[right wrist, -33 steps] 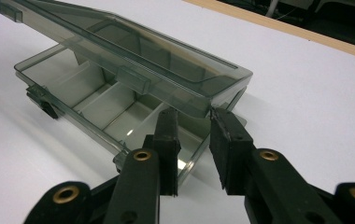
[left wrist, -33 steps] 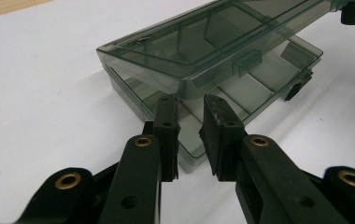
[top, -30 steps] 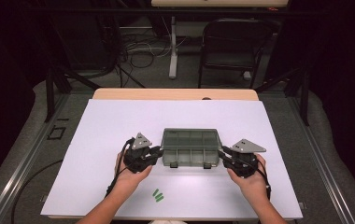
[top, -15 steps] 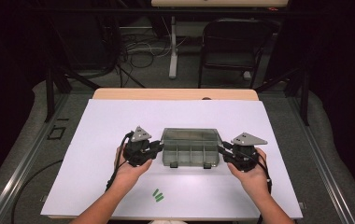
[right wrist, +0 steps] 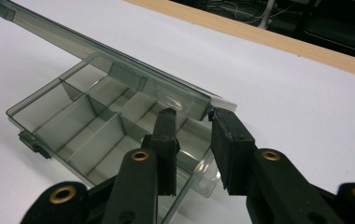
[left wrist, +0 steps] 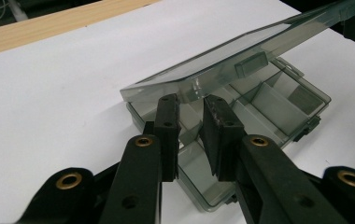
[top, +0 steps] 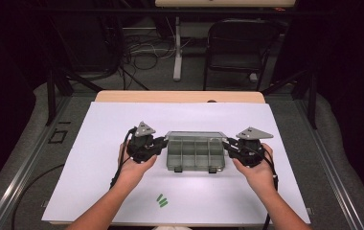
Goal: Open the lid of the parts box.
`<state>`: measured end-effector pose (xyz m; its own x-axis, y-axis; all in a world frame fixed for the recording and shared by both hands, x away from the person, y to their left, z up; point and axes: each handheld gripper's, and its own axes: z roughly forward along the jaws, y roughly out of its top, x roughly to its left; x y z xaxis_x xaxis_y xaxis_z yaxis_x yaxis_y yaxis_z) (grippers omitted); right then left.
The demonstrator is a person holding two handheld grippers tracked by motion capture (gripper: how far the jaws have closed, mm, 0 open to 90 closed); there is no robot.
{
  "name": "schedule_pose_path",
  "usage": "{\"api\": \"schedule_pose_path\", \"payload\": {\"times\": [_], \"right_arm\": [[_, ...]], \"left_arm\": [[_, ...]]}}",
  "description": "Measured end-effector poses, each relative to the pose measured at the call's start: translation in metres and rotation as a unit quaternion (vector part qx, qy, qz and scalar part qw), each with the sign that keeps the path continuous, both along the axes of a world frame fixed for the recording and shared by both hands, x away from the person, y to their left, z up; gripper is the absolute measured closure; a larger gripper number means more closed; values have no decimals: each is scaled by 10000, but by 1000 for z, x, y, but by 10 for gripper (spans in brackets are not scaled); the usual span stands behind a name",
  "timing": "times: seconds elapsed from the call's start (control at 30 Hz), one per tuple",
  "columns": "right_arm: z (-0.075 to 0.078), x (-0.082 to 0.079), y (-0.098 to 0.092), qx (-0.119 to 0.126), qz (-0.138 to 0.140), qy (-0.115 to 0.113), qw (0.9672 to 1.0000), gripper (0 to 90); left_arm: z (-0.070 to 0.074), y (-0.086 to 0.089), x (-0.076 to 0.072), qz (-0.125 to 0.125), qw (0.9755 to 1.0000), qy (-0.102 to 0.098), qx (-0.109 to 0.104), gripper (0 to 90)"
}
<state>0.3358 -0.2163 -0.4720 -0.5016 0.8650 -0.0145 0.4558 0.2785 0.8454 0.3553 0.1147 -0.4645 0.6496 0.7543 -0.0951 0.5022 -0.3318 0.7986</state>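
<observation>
A smoky clear compartment box lies on the white table sheet, its dividers showing and its cells bare. Its hinged lid is tilted up off the base. My left gripper pinches the lid's left end corner between its pads and sits at the box's left side. My right gripper is shut on the lid's other end corner, above the base, at the box's right side.
Two small green pieces lie on the sheet near the front edge, between the forearms. A wooden table edge runs along the back. Beyond it stand a dark chair and cables on the floor.
Both hands have risen a little and carried the lid's front edge up, so the lid stands further off the base. The base has stayed in place.
</observation>
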Motion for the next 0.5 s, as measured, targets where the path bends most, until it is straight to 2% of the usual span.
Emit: {"api": "schedule_pose_path", "payload": {"times": [0.5], "right_arm": [[10,14,0,-14,-61,28,10000,735]], "left_arm": [[6,-4,14,137,9999,-1,53,778]]}}
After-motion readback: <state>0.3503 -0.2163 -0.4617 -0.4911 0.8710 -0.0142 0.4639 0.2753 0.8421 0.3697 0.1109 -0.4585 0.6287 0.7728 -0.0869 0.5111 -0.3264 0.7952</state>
